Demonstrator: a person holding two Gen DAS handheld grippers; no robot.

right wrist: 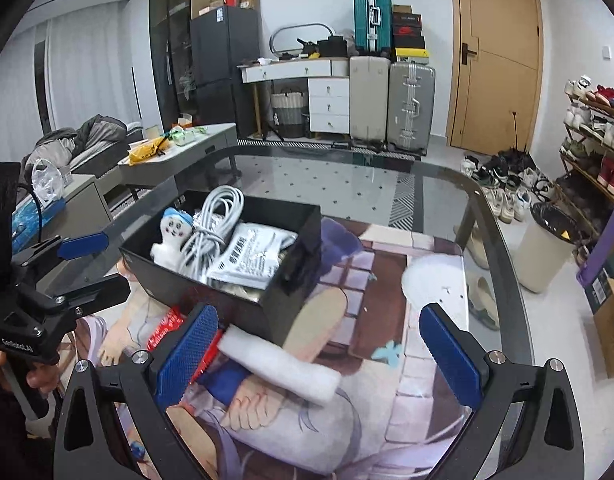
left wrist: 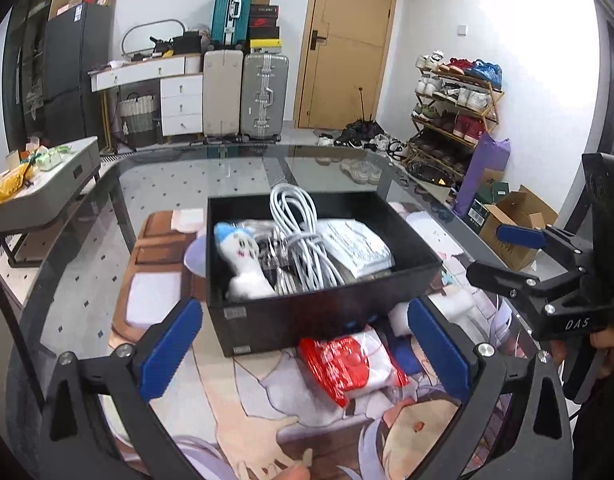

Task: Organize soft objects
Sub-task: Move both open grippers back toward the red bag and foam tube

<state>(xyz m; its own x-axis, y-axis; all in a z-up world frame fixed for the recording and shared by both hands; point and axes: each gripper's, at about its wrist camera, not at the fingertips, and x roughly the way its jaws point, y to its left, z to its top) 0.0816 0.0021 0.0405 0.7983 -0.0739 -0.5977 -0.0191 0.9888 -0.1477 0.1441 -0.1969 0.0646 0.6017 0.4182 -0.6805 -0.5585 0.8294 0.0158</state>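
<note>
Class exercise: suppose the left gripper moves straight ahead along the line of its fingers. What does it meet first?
Most likely the red-and-white packet, lying on the mat between the open left gripper and the black box. Depth is unclear: if it travels above the packet, the box's near wall comes first.

a glass table (left wrist: 235, 176) carries a printed mat (left wrist: 267, 400). far behind it stand a beige suitcase (left wrist: 222, 92) and a silver suitcase (left wrist: 265, 96) side by side, a teal suitcase (left wrist: 231, 10) stacked above them. a white drawer desk (left wrist: 175, 96) sits to their left, a wooden door (left wrist: 347, 40) to their right. a shoe rack (left wrist: 455, 108) lines the right wall, with a cardboard box (left wrist: 515, 228) near it.
</note>
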